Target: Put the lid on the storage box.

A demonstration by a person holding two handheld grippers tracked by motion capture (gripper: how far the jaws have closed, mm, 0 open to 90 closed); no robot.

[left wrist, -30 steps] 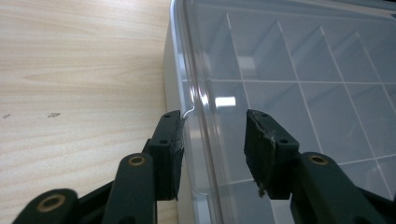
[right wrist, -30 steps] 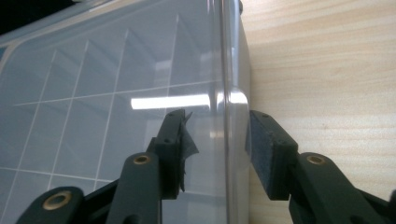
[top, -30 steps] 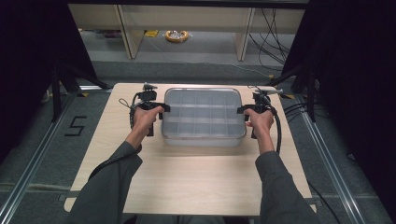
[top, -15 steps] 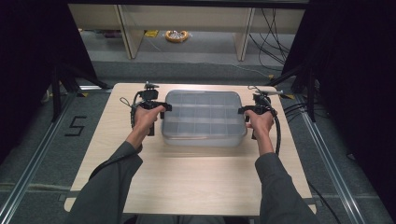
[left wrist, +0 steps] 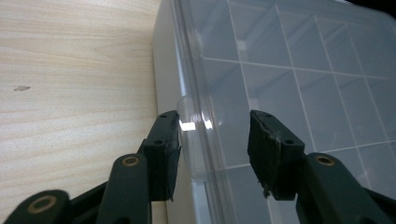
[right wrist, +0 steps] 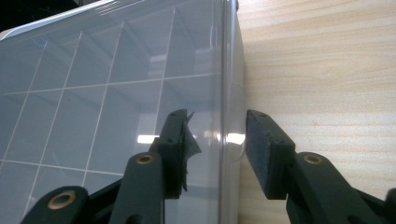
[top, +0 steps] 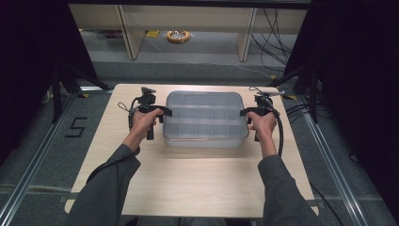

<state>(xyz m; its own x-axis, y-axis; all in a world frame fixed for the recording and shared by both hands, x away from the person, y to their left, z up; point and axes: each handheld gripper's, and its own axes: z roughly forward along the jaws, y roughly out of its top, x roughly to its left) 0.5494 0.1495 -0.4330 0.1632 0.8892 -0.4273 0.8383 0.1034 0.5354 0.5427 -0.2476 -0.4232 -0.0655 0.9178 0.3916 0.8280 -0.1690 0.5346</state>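
A clear plastic compartment box (top: 205, 117) with its lid down lies flat on the wooden table (top: 197, 183). My left gripper (top: 165, 113) is at the box's left end. In the left gripper view its jaws (left wrist: 215, 140) straddle the box's rim (left wrist: 187, 70), where a small rounded clear tab (left wrist: 194, 140) sticks out. They have just been opening, and there is a gap at each pad. My right gripper (top: 244, 113) is at the box's right end. In the right gripper view it (right wrist: 217, 140) stands open astride the box's edge (right wrist: 231, 70), with neither pad pressing.
Bare tabletop runs in front of the box and on both sides of it. Cables trail from each gripper toward the table's back corners. Beyond the far edge are table legs, floor cables and a yellow coil (top: 178, 36).
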